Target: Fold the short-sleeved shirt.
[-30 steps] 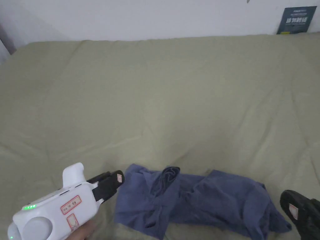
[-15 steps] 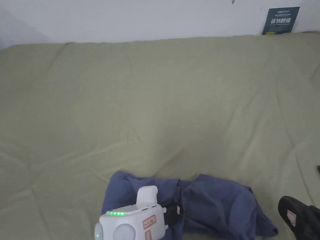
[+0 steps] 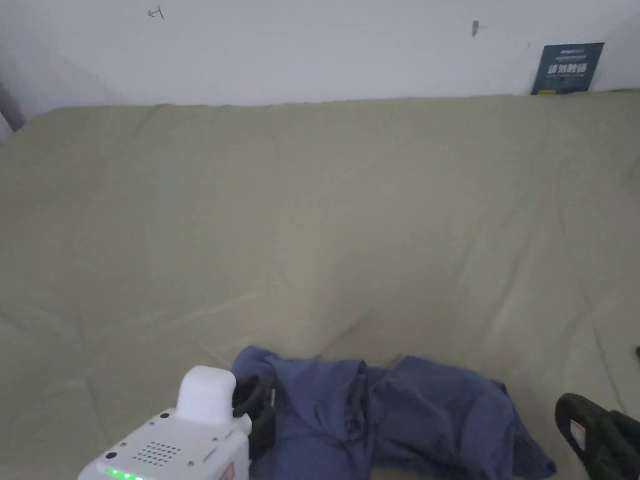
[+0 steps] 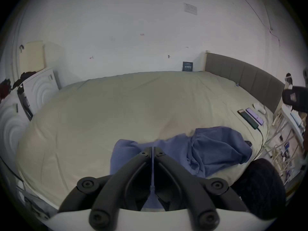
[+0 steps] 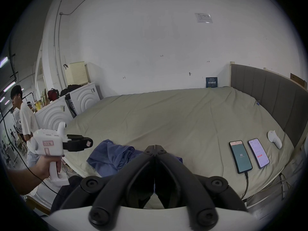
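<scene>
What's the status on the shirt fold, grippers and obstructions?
Left gripper shut, over the shirt's left end. Right gripper shut, off the cloth. Blue shirt crumpled on bed, unfolded. Two phones lie apart, not obstructing.

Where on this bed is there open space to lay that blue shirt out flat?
The bed cover lies bare from the crumpled shirt back to the wall, and leftward. It is crowded at the near edge, with both grippers beside the shirt, and near the headboard, where two phones lie.

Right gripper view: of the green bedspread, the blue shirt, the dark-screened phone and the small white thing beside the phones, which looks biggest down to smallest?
1. Green bedspread
2. Blue shirt
3. Dark-screened phone
4. Small white thing

Apparent size only: the shirt is crumpled and partly hidden behind the right gripper.
</scene>
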Action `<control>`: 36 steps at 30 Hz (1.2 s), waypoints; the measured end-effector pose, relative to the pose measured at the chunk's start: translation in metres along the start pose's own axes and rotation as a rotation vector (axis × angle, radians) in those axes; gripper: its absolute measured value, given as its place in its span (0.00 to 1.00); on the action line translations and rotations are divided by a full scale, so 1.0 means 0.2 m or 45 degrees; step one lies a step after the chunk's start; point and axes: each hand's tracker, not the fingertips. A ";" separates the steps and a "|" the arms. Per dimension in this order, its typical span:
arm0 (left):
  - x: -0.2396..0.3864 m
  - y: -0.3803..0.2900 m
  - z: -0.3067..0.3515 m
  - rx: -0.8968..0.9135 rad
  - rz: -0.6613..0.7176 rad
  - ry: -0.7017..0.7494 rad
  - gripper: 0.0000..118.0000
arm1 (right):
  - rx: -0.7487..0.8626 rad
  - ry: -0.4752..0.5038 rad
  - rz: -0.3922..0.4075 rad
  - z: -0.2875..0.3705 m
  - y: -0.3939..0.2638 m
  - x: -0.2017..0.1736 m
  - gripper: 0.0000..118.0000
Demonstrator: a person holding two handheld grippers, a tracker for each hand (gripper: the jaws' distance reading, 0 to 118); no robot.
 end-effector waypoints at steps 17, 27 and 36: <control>-1.00 -0.27 -0.66 -0.309 1.211 -1.066 0.98 | -0.056 -0.029 0.004 -0.01 0.00 0.00 0.00; -0.72 -0.19 -0.80 -0.381 0.996 -0.609 0.12 | -0.084 -0.039 -0.047 -0.10 0.03 0.01 0.00; -0.63 -0.10 -0.55 -0.241 0.846 -0.361 0.12 | -0.068 -0.039 -0.018 -0.07 0.05 0.00 0.00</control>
